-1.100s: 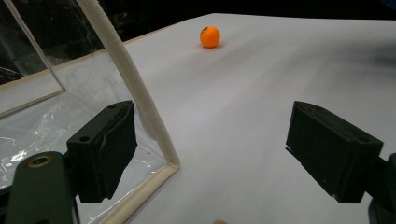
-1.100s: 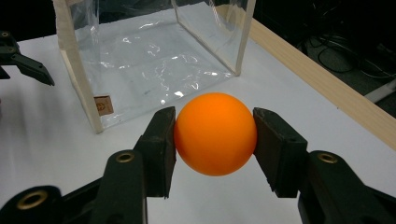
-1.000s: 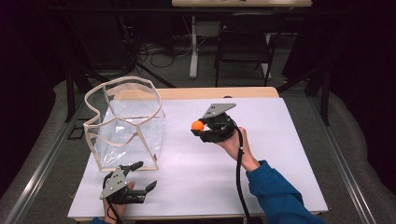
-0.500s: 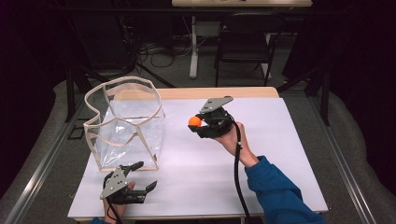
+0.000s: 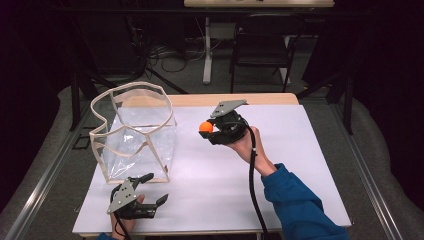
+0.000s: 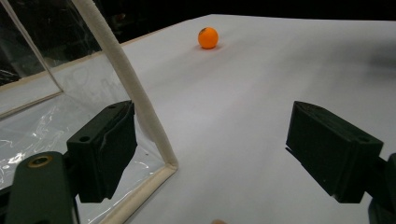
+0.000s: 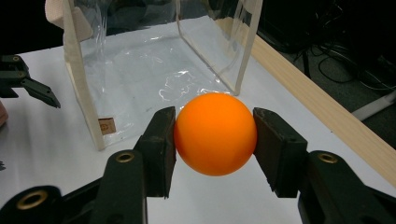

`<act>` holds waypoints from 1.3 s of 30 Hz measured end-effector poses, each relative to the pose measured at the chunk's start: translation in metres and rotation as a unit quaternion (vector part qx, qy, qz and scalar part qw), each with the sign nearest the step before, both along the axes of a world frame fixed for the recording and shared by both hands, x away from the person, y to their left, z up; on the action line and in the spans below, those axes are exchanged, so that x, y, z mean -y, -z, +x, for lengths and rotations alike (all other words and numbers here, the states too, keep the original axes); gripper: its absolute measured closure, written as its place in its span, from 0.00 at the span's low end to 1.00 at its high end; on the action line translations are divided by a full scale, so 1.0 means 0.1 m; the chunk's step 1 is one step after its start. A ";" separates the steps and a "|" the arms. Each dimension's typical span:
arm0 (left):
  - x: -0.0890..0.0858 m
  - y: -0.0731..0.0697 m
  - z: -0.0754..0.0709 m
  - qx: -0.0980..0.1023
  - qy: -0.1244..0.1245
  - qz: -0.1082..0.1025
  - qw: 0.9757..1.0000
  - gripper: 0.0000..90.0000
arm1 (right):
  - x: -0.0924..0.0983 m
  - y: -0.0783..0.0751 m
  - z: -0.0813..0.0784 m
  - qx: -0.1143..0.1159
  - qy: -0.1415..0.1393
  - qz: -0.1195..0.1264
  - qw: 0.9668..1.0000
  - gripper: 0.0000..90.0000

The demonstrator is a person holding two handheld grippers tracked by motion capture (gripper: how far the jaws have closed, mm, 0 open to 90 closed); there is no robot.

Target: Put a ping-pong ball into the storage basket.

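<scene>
Right claw (image 5: 209, 131) grips the orange ball (image 7: 215, 133) above the bench (image 5: 280, 170); left claw (image 5: 150, 189) gapes wide beside the clear bag (image 5: 134, 135)

A white table (image 5: 300, 165) with a pale wooden far edge (image 5: 235, 99) stands on a grey floor (image 5: 380, 165). Metal rails (image 5: 42, 175) run along the floor at both sides. Behind the table, a dark chair (image 5: 260, 50) stands beside a white post (image 5: 206, 50), with cables (image 5: 165, 55) lying on the floor. The far room is dark; light falls on the table.
</scene>
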State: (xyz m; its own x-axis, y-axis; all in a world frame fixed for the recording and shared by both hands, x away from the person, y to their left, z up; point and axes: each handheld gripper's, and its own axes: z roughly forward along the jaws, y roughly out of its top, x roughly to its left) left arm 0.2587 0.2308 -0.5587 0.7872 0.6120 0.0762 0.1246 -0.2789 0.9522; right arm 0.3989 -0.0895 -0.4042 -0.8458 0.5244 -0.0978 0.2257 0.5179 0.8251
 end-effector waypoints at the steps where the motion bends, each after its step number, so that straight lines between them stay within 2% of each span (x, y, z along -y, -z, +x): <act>1: 0.00 0.00 0.00 0.000 0.000 0.000 1.000 0.18 | 0.00 -0.01 0.00 0.000 0.000 0.001 1.000 0.57; 9: 0.01 0.00 0.00 0.000 0.004 0.001 1.000 0.18 | -0.06 -0.09 0.02 0.005 -0.001 -0.010 1.000 0.57; 21: 0.01 0.00 0.00 0.000 0.001 0.001 1.000 0.18 | -0.12 -0.20 0.12 0.011 -0.002 -0.013 1.000 0.57; 39: 0.01 0.00 0.00 0.000 0.004 0.000 1.000 0.18 | -0.24 -0.34 0.16 0.016 -0.006 -0.019 1.000 0.57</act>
State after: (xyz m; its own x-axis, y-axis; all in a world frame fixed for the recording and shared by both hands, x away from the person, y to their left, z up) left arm 0.2590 0.2298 -0.5590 0.7922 0.6055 0.0763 0.1223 -0.2801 0.9522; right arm 0.4153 -0.0654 -0.3706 -0.8483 0.5095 -0.1442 0.1935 0.5517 0.8113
